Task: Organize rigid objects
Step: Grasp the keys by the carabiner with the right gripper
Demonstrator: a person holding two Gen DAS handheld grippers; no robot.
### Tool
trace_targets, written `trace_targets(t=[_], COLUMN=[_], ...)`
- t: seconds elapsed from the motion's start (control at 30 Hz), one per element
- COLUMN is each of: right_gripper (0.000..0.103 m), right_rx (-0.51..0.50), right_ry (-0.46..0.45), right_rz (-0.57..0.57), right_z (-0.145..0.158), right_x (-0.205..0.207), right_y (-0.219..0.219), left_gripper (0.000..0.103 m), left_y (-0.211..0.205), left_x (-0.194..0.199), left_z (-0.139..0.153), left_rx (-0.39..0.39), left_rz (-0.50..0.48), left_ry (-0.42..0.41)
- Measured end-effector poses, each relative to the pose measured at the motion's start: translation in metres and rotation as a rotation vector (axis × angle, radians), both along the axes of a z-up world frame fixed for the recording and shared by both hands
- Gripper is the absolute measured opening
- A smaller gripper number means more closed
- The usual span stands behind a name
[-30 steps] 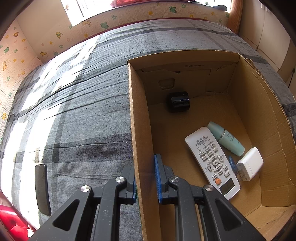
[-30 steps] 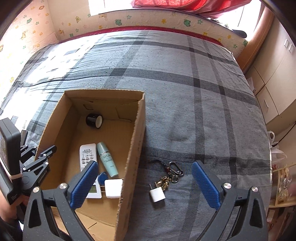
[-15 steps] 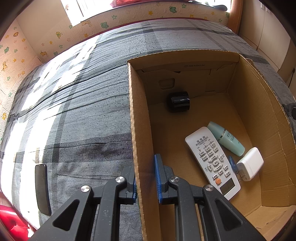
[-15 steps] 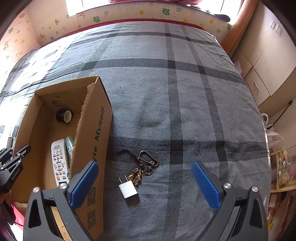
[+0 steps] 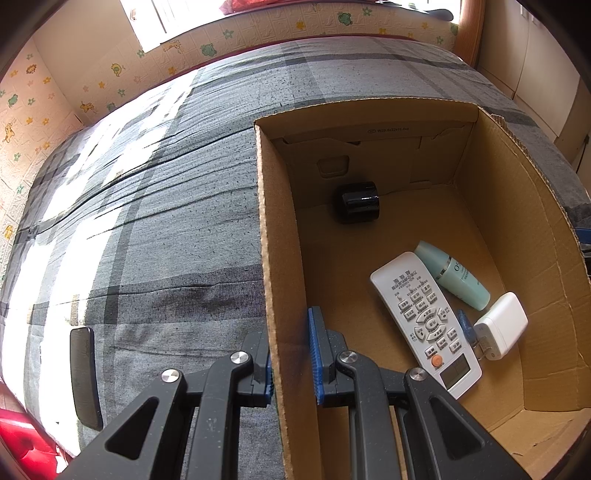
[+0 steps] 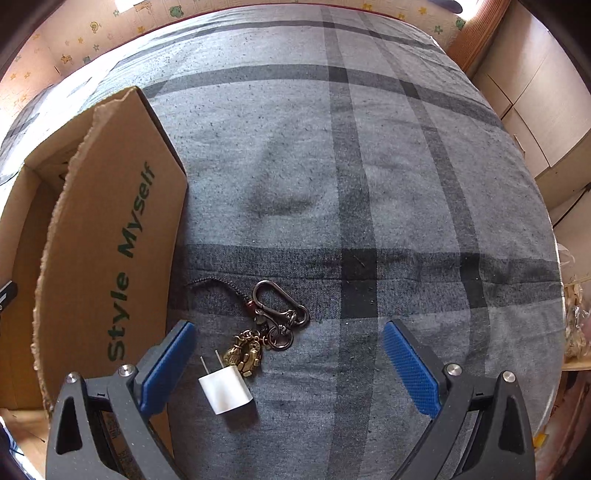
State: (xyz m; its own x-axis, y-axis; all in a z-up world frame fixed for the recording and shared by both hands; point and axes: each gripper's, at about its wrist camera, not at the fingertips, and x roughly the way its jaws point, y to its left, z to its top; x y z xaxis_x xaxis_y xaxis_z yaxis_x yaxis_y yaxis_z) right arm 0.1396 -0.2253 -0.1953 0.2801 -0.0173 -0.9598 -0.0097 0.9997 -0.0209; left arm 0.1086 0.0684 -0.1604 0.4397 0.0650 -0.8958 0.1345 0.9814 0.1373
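Observation:
My left gripper (image 5: 291,354) is shut on the left wall of the cardboard box (image 5: 275,258). Inside the box lie a white remote (image 5: 424,317), a pale green bottle (image 5: 452,275), a white charger (image 5: 500,325) and a black cylinder (image 5: 356,202). In the right wrist view the box (image 6: 110,251) stands at the left on the grey plaid bed. My right gripper (image 6: 288,363) is open and hangs low over a small white plug adapter (image 6: 227,393) and a keychain (image 6: 275,317) with a carabiner and a brass charm. Both lie between its blue pads.
A black phone (image 5: 85,376) lies on the bed near its left edge. Pale cabinets (image 6: 546,122) stand right of the bed. A patterned wall panel (image 5: 258,33) runs along the far side. Grey bedcover stretches beyond the keychain.
My right gripper has moved right, away from above the box, and come down over the adapter and keychain, which look larger now. The left gripper and the box have kept still.

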Motion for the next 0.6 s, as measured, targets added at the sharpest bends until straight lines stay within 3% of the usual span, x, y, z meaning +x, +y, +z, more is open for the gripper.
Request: trace_targets(t=[0.6], right_gripper=[0.102], right_rx=[-0.043], right_ry=[0.087], right_rz=[0.012], right_z=[-0.055], right_x=[0.035], right_y=[0.001], left_gripper=[0.017], left_y=[-0.001], left_x=[-0.001], left_z=[-0.001], left_rx=[0.004], left_rz=[0.003], left_ry=[-0.001])
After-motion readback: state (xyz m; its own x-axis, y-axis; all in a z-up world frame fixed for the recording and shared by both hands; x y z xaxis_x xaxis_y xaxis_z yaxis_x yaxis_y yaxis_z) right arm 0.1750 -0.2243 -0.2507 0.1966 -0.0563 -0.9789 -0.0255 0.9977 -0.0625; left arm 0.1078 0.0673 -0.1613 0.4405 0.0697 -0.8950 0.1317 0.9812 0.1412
